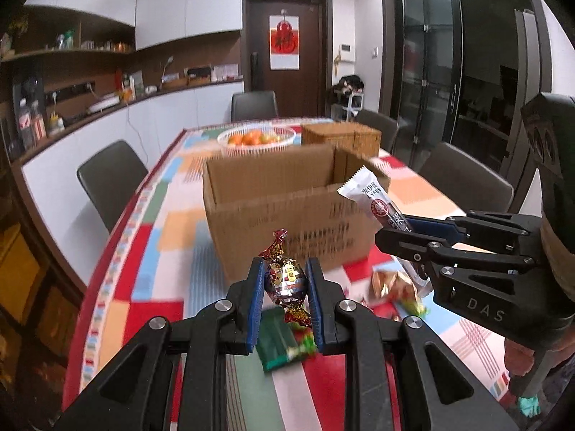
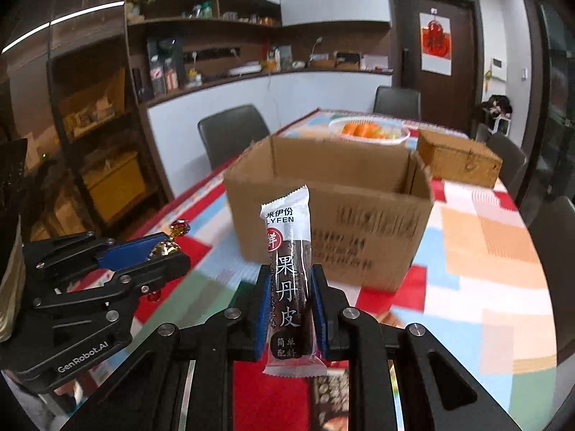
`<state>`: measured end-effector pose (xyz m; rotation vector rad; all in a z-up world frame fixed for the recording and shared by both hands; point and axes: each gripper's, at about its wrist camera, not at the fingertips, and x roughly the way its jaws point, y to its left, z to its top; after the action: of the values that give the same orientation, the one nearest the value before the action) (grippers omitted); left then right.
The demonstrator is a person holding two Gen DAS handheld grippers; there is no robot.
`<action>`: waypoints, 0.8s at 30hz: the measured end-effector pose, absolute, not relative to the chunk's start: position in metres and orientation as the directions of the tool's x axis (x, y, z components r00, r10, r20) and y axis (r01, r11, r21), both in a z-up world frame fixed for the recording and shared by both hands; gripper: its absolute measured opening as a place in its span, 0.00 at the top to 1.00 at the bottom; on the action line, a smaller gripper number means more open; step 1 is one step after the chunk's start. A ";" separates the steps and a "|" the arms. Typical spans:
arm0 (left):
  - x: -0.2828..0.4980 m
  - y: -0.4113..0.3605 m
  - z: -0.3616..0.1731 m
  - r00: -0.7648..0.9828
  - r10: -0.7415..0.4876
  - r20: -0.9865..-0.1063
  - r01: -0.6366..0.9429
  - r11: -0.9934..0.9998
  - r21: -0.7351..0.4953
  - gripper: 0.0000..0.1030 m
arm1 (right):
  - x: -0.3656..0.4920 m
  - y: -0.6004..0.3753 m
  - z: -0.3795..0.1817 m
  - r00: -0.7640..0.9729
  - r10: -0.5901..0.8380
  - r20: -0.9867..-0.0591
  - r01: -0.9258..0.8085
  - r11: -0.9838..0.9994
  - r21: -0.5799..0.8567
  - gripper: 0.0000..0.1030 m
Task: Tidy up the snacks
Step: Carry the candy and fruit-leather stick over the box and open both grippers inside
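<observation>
Two tools were clenched on snacks above the bench, just before the open box. The left tool pinched a foil candy between its pads. The right tool gripped an upright LYFEN bar, with more wrappers lying below.

Dark door, white cabinets — grey chairs around a patchwork-clothed table.

Both wrist views low over table, facing cardboard box close ahead; each catches other's tongs.
</observation>
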<state>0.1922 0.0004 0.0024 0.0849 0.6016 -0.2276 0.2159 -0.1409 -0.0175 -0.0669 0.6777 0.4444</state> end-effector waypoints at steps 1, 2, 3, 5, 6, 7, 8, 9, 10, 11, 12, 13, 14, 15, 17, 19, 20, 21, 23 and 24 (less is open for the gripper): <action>0.196 0.000 0.006 0.805 -0.186 -0.563 0.237 0.971 0.017 0.77 | 0.218 -0.142 -0.015 0.696 0.374 -0.613 -0.414 0.907 0.082 0.79; 0.200 0.000 0.011 0.812 -0.182 -0.555 0.234 0.972 0.024 0.77 | 0.223 -0.144 -0.010 0.707 0.370 -0.603 -0.409 0.909 0.079 0.79; 0.205 0.000 0.016 0.816 -0.182 -0.548 0.235 0.972 0.027 0.77 | 0.227 -0.143 -0.005 0.713 0.367 -0.597 -0.406 0.911 0.075 0.79; 0.215 -0.001 0.025 0.822 -0.187 -0.538 0.240 0.970 0.030 0.77 | 0.237 -0.145 0.002 0.722 0.364 -0.589 -0.400 0.914 0.075 0.79; 0.221 -0.001 0.029 0.824 -0.187 -0.534 0.242 0.970 0.033 0.77 | 0.240 -0.145 0.004 0.723 0.365 -0.586 -0.399 0.914 0.077 0.79; 0.226 -0.001 0.032 0.825 -0.188 -0.533 0.244 0.969 0.036 0.77 | 0.246 -0.146 0.008 0.726 0.366 -0.583 -0.396 0.915 0.081 0.79; 0.232 -0.002 0.036 0.826 -0.189 -0.531 0.246 0.968 0.039 0.77 | 0.253 -0.146 0.012 0.728 0.367 -0.579 -0.394 0.915 0.085 0.79; 0.238 -0.002 0.039 0.827 -0.190 -0.530 0.248 0.968 0.040 0.77 | 0.258 -0.145 0.014 0.729 0.368 -0.577 -0.393 0.915 0.088 0.79; 0.244 -0.003 0.042 0.826 -0.191 -0.531 0.251 0.967 0.042 0.77 | 0.264 -0.146 0.017 0.729 0.370 -0.576 -0.391 0.916 0.093 0.79; 0.252 -0.003 0.044 0.825 -0.193 -0.531 0.253 0.967 0.042 0.77 | 0.269 -0.147 0.019 0.729 0.371 -0.575 -0.390 0.916 0.096 0.79; 0.259 -0.003 0.047 0.824 -0.197 -0.532 0.256 0.966 0.040 0.77 | 0.275 -0.147 0.023 0.729 0.373 -0.574 -0.391 0.915 0.097 0.79; 0.264 -0.005 0.049 0.822 -0.200 -0.533 0.260 0.965 0.039 0.77 | 0.281 -0.148 0.026 0.733 0.370 -0.572 -0.386 0.917 0.098 0.79; 0.270 -0.006 0.051 0.820 -0.202 -0.535 0.262 0.964 0.037 0.77 | 0.286 -0.149 0.028 0.736 0.368 -0.569 -0.383 0.918 0.098 0.79; 0.276 -0.007 0.052 0.818 -0.205 -0.537 0.265 0.964 0.036 0.77 | 0.290 -0.149 0.030 0.736 0.367 -0.569 -0.385 0.918 0.095 0.79; 0.290 -0.009 0.054 0.812 -0.212 -0.544 0.274 0.961 0.033 0.77 | 0.303 -0.150 0.035 0.736 0.364 -0.571 -0.384 0.919 0.090 0.79; 0.304 -0.010 0.055 0.806 -0.212 -0.553 0.274 0.961 0.031 0.77 | 0.312 -0.149 0.036 0.733 0.359 -0.577 -0.386 0.919 0.082 0.79; 0.310 -0.009 0.055 0.803 -0.212 -0.557 0.274 0.961 0.029 0.77 | 0.319 -0.150 0.037 0.733 0.354 -0.580 -0.380 0.921 0.082 0.79; 0.318 -0.009 0.054 0.799 -0.211 -0.563 0.272 0.962 0.026 0.77 | 0.325 -0.151 0.037 0.729 0.354 -0.586 -0.381 0.921 0.082 0.79; 0.331 -0.010 0.051 0.789 -0.208 -0.578 0.269 0.963 0.021 0.77 | 0.340 -0.151 0.036 0.723 0.348 -0.597 -0.371 0.924 0.090 0.79; 0.339 -0.010 0.049 0.782 -0.209 -0.587 0.269 0.963 0.016 0.77 | 0.346 -0.151 0.036 0.717 0.348 -0.604 -0.372 0.924 0.090 0.79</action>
<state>0.3389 -0.0097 0.0494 0.1004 0.6219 -0.2582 0.3464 -0.1506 0.0362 -0.0384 0.6599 0.3981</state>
